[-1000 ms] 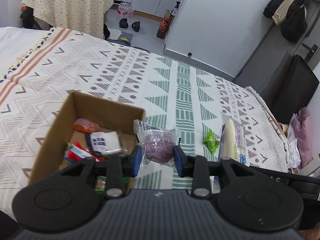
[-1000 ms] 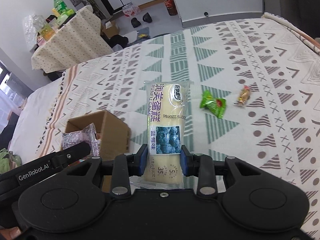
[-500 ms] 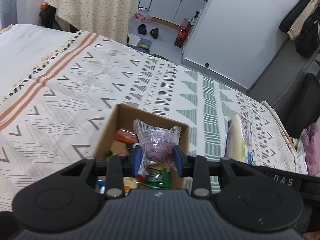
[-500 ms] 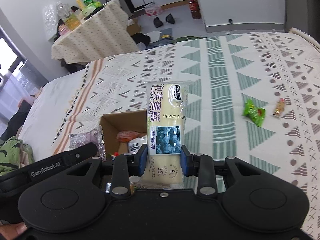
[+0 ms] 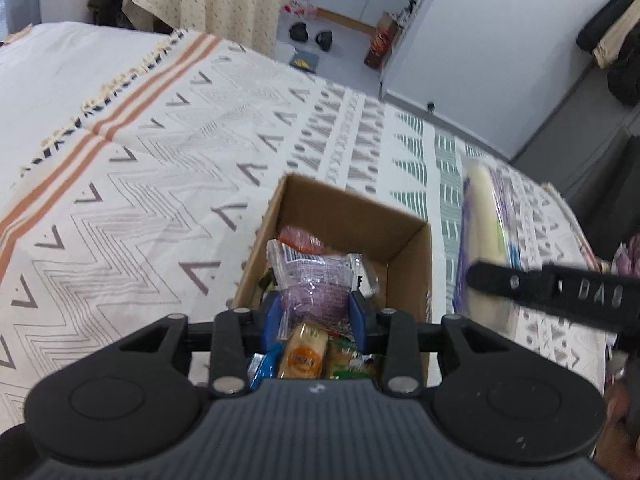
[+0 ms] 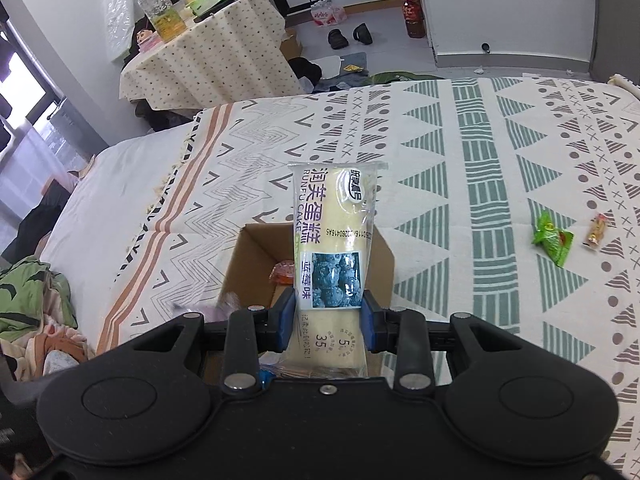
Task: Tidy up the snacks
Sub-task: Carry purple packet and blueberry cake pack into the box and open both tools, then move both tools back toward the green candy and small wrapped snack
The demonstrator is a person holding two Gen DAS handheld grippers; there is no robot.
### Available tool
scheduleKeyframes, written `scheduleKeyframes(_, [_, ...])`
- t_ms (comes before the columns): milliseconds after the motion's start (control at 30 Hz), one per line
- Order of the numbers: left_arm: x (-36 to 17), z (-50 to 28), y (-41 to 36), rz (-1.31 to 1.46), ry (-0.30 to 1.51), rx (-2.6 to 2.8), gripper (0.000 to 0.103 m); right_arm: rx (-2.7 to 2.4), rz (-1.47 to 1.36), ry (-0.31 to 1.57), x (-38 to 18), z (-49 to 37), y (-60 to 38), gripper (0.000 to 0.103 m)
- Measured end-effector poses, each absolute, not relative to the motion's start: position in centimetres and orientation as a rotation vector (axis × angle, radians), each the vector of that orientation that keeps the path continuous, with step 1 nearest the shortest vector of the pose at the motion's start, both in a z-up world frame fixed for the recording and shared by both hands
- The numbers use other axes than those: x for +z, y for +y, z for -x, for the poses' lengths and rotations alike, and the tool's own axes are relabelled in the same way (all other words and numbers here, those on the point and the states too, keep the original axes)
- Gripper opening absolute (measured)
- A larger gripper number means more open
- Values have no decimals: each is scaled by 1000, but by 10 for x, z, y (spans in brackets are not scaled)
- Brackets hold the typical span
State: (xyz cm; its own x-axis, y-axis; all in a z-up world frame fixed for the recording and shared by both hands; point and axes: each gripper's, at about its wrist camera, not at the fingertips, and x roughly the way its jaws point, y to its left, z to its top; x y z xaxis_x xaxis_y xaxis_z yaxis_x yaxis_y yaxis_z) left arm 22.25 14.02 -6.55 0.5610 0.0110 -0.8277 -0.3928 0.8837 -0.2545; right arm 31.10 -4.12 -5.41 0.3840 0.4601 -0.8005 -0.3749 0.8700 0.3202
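Observation:
My left gripper (image 5: 314,314) is shut on a clear packet with a purple snack (image 5: 314,280) and holds it over the open cardboard box (image 5: 352,210) on the patterned bedspread. The box holds several wrapped snacks, among them an orange one (image 5: 300,238). My right gripper (image 6: 326,322) is shut on a long pale blueberry cake pack (image 6: 332,240), held upright over the same box (image 6: 256,256). The cake pack also shows in the left wrist view (image 5: 482,224), to the right of the box.
A green snack packet (image 6: 552,238) and a small orange-brown packet (image 6: 598,230) lie on the bedspread to the right. A cloth-covered table (image 6: 208,64) with bottles stands beyond the bed. Crumpled bedding (image 6: 32,308) lies at the left.
Both grippers have moved left and forward with their snacks, from beside the box to over it. The box now sits right under both grippers.

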Motion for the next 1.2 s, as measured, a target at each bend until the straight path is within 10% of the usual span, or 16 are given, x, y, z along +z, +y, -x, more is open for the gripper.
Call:
scheduleKeyframes(467, [-61, -214, 167, 460, 912, 307, 80, 503, -98, 1035, -57, -310, -34, 58])
scheduleKeyframes(1200, [-55, -216, 109, 456, 932, 220, 101, 466, -68, 1015, -46, -297, -130, 91])
